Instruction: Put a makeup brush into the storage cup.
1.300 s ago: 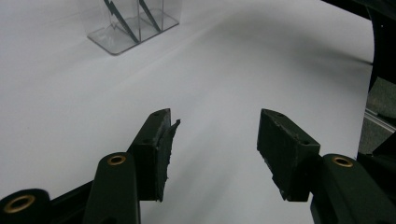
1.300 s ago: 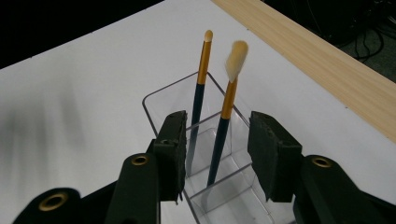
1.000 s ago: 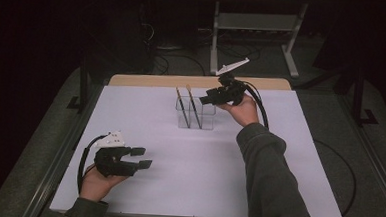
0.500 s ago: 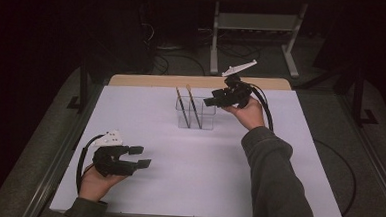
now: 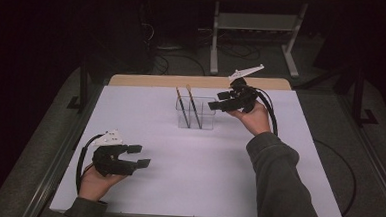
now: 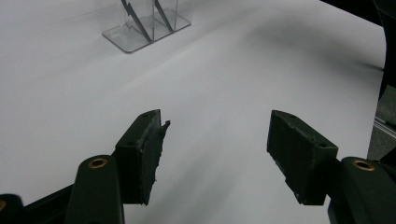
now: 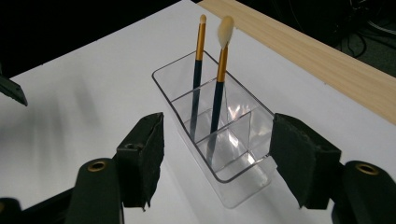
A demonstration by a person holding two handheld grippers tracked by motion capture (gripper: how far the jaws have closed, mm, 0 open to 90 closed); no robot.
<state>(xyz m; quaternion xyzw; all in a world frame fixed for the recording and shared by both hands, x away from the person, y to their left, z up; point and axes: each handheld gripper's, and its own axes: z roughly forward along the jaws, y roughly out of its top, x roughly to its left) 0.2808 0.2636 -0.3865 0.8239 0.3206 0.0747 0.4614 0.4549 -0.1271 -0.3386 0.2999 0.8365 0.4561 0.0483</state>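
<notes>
Brushes (image 7: 209, 93), 2 of them, stand in the clear box (image 7: 219, 140) just beside the right gripper (image 5: 220, 101), whose empty jaws have been opening.

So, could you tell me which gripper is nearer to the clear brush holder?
The right. The right gripper hangs just beside the clear brush holder, open jaws pointing at it. The left gripper rests far off near the table's front-left edge, also open.

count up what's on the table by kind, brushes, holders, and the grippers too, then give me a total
Brushes: 2
Clear holder: 1
Grippers: 2, left, right, both open
Total: 5
</notes>
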